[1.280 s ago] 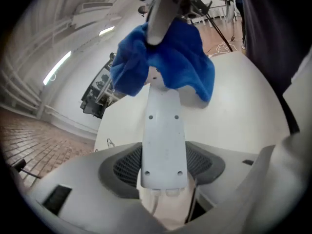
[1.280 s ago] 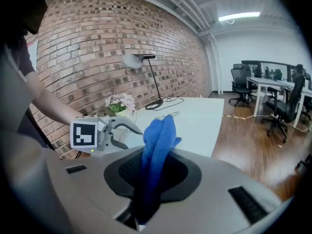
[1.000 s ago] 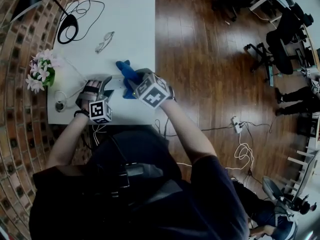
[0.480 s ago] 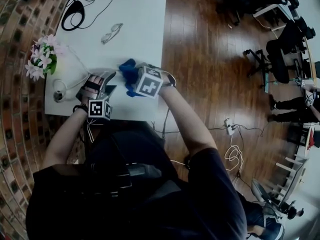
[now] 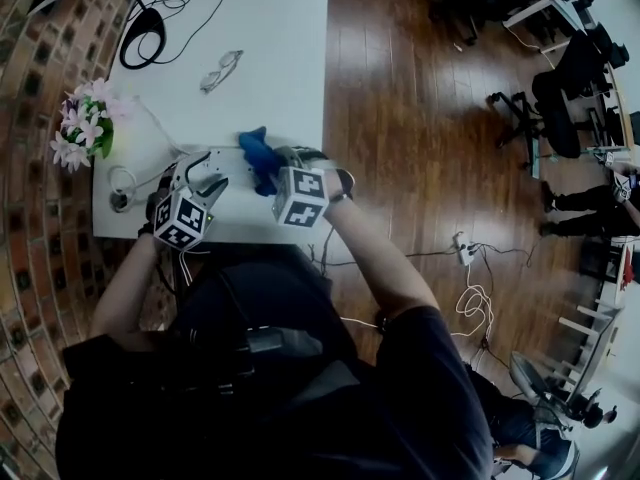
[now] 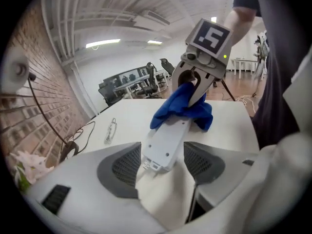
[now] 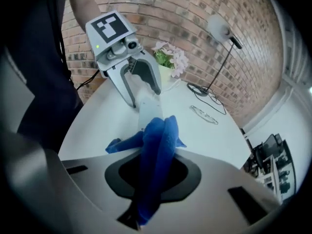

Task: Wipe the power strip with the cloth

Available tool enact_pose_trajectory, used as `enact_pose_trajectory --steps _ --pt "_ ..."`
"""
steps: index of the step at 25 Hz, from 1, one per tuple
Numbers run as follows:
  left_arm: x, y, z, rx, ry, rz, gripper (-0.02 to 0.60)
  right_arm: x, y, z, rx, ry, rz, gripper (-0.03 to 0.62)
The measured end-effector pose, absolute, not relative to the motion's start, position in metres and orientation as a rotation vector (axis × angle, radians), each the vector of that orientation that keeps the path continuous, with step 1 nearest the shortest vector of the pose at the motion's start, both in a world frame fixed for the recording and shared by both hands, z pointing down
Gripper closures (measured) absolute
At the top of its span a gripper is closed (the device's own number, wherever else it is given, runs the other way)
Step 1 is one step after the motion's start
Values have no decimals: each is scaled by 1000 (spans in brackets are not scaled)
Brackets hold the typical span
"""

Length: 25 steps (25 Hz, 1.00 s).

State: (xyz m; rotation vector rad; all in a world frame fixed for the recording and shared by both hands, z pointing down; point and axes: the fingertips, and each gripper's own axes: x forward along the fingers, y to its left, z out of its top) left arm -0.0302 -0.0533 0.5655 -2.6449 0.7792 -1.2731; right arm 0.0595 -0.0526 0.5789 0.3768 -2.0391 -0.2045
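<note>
Lengthwise, the white plastic power strip, clamped in the left gripper, points at the right gripper, just closed on the blue fabric cloth.

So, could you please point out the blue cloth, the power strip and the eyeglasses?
blue cloth (image 7: 157, 147), right gripper view, its bunched middle.
power strip (image 6: 165, 143), left gripper view, its flat white face.
eyeglasses (image 5: 222, 70), head view, the middle of the frame.
</note>
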Motion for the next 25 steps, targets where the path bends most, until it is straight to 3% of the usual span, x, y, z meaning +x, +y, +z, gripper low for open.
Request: enact_pose_trajectory --steps 8,9,11,14,19,25 --pt "-16 -64 594 -2600 357 -1548 285 60 -54 576 409 -2115 -16 508" --pt "-16 -65 599 -2601 304 -1601 279 59 -53 575 404 -2133 48 475" --pt "-16 -65 606 -2601 205 -1687 269 59 -50 576 375 -2139 144 339" --pt "-16 -61 611 -2584 78 -1750 267 62 -50 582 329 -2101 163 285" --pt "-13 -55 608 -2432 59 -1591 285 65 -55 599 287 -2049 225 241" --pt "-14 -54 599 -2303 248 -1430 287 56 -44 605 204 -2022 90 273"
